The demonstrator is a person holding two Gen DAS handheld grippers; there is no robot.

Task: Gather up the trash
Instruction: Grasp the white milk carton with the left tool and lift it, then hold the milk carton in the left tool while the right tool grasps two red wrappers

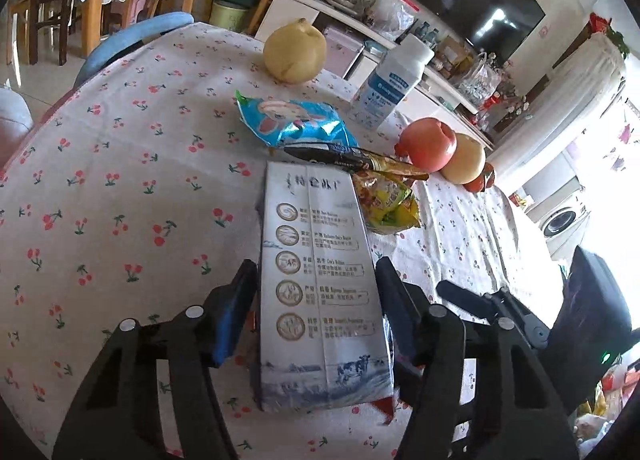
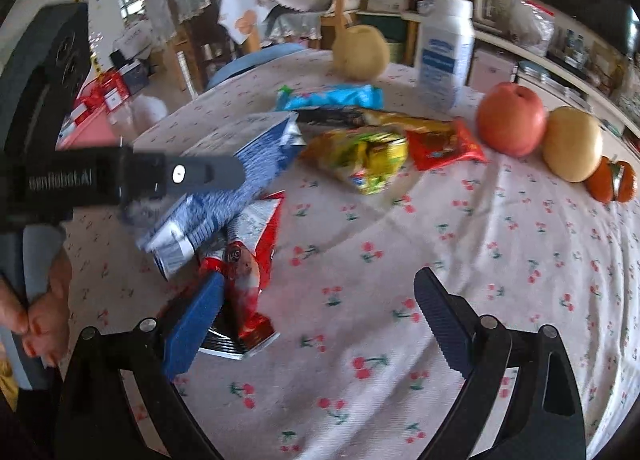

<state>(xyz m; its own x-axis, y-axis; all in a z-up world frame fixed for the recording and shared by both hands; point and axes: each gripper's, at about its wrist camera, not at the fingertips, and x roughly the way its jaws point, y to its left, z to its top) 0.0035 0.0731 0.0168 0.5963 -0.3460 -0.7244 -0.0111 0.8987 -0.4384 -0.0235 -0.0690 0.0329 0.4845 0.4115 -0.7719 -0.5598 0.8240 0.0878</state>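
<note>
A white and blue milk carton (image 1: 320,280) lies flat on the cherry-print tablecloth (image 1: 120,187). My left gripper (image 1: 316,270) is shut on it, one finger against each long side. The right wrist view shows the same carton (image 2: 248,167) crumpled under one left finger (image 2: 208,173). Beyond it lie a blue snack bag (image 1: 296,121), a dark and gold wrapper (image 1: 356,159) and a yellow-green bag (image 1: 390,205). My right gripper (image 2: 320,316) stands open low over the cloth. A red wrapper (image 2: 252,284) lies just inside its left finger (image 2: 192,324), partly under the carton.
At the table's far side stand a yellow pear (image 1: 294,51), a white bottle (image 1: 394,79), a red apple (image 1: 426,143), a second pear (image 1: 466,159) and small oranges (image 2: 612,179). A small red packet (image 2: 444,143) lies near the apple. A person's hand (image 2: 40,320) holds the left gripper.
</note>
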